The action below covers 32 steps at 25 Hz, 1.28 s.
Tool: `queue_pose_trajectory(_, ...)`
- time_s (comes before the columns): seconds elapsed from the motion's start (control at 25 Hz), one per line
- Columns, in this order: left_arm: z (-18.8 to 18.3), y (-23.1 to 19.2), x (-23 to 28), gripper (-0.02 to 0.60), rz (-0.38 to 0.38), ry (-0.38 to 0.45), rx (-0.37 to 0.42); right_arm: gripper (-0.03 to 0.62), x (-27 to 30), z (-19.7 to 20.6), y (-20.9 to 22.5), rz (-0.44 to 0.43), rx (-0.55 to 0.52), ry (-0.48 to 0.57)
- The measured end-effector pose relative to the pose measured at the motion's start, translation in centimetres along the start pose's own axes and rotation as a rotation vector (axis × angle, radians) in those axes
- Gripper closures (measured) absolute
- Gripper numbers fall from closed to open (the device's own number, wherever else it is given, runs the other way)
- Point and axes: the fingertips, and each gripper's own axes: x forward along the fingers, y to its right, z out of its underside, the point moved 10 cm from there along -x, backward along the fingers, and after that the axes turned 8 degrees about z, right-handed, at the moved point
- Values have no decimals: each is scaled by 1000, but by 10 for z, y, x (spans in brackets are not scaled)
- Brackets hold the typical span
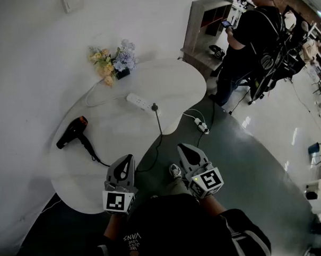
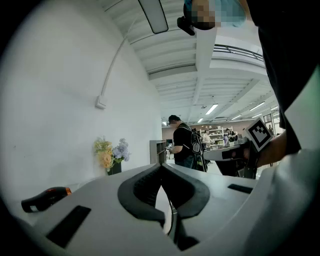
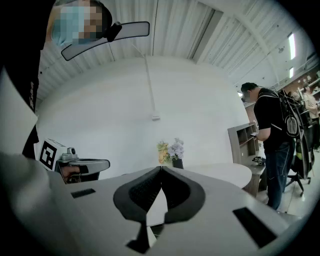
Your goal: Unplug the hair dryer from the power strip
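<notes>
A black hair dryer (image 1: 71, 132) with an orange nozzle lies at the left of the white table (image 1: 118, 137); it also shows low at the left in the left gripper view as the hair dryer (image 2: 45, 197). Its black cord (image 1: 158, 133) runs over the table's front edge up to a plug (image 1: 155, 107) beside the white power strip (image 1: 139, 102). My left gripper (image 1: 129, 158) hovers shut and empty over the table's near edge. My right gripper (image 1: 181, 148) is shut and empty beyond the edge, above the floor. Both sit well short of the plug.
A pot of flowers (image 1: 114, 62) stands at the table's back by the wall. A second power strip (image 1: 202, 126) lies on the floor to the right. A person (image 1: 247, 39) stands by a shelf unit (image 1: 206, 27) at the back right.
</notes>
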Motion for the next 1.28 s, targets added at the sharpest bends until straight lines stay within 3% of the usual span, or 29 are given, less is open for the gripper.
queue_pose_trajectory(0.36,1,-9,23,561,-14,-3,11,548,21,-5,14,-37,34,39)
queue_pose_trajectory(0.6,2,-13,53,548,1,-26,-20,542,37,-2,38,-24,39,-10)
queue_pose_trajectory(1.0,3,-12,99,435,0,-72,-35,428,63,-2,74,-32,46,-91)
queue_pose_trajectory(1.28,11,-8,132,399,-20,-101,-47,418,85,1,107,-80,42,-136)
